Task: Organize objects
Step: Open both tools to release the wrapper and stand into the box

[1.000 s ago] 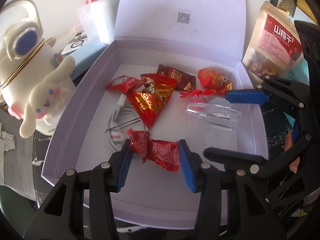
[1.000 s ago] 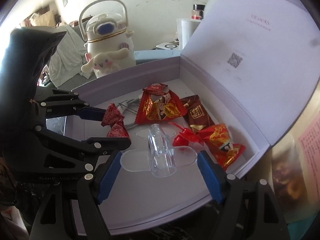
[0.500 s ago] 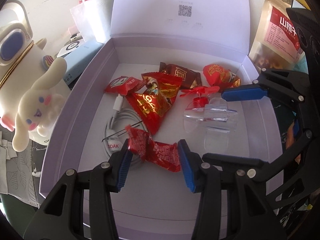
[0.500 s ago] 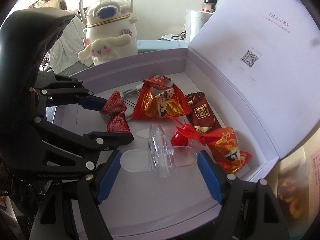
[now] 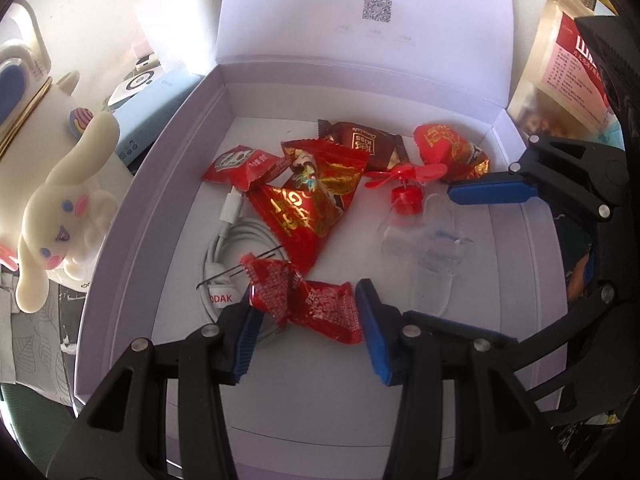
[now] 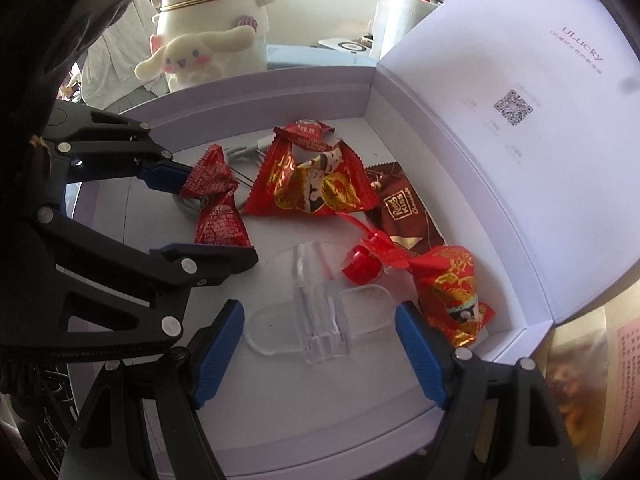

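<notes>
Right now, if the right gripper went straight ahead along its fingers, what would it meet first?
The right gripper would first meet the clear plastic clip-like piece lying between its open fingers on the lilac box floor; beyond it sits the small red plastic fan. Depth is uncertain.

The left gripper [image 5: 306,330] reaches low over the near edge of the box, its blue-padded jaws closed against a red candy wrapper [image 5: 306,300] held between them. The right gripper [image 6: 320,350] comes in from the box's right side, jaws spread wide, touching nothing, fingers level over the floor.
</notes>
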